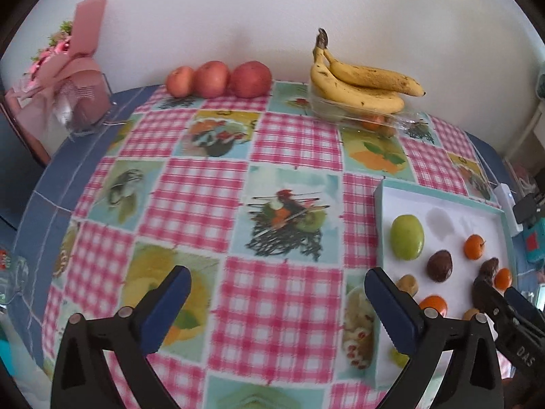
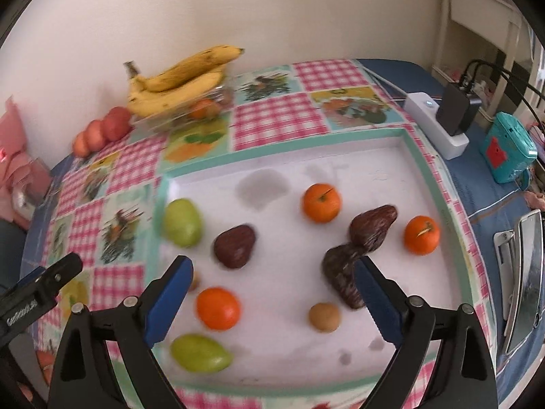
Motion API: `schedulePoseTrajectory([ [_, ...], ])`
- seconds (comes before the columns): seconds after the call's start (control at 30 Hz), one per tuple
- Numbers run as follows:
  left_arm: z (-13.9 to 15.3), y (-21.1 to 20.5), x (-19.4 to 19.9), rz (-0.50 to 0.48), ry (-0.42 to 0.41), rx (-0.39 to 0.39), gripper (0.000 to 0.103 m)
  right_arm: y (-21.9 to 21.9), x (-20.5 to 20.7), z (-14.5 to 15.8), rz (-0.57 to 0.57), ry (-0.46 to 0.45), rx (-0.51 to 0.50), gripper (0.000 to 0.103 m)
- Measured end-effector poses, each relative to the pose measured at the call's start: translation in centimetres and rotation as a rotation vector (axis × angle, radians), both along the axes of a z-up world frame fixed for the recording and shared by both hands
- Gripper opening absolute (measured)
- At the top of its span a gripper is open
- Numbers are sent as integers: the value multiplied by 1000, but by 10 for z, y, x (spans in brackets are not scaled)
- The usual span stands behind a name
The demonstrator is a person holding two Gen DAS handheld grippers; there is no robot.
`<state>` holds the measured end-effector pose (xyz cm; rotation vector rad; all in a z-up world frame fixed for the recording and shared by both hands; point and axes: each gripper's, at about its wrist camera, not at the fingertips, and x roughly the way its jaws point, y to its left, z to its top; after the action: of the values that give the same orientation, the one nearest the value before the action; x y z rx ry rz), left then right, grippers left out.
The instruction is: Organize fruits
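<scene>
Both hand-held grippers spread, empty: left [image 1: 274, 310], right [image 2: 270, 298] over tray [image 2: 425, 156]; right arm lettering, apparently "DAS".

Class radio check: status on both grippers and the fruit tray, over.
Left gripper open, empty. Right gripper open above tray. Oranges, dark fruits loose. Nothing blocking.

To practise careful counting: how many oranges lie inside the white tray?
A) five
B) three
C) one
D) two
B: the right wrist view shows three oranges in the white tray, one toward the back, one at the right and one near the front.
</scene>
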<state>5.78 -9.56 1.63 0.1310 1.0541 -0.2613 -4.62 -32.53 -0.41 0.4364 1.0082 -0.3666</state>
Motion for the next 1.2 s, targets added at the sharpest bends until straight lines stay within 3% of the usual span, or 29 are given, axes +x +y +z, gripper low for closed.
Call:
schedulePoseTrajectory([
  [0.33,21,43,-49,50,-73,84,103,47,-37,19,64,9,-48,95],
  [0.57,15,58,-72,50,-46,107,103,55,-56,21,52,3,-54,95],
  [1.2,12,63,-74,32,-9,124,103,67,-68,27,83,-20,-62,95],
])
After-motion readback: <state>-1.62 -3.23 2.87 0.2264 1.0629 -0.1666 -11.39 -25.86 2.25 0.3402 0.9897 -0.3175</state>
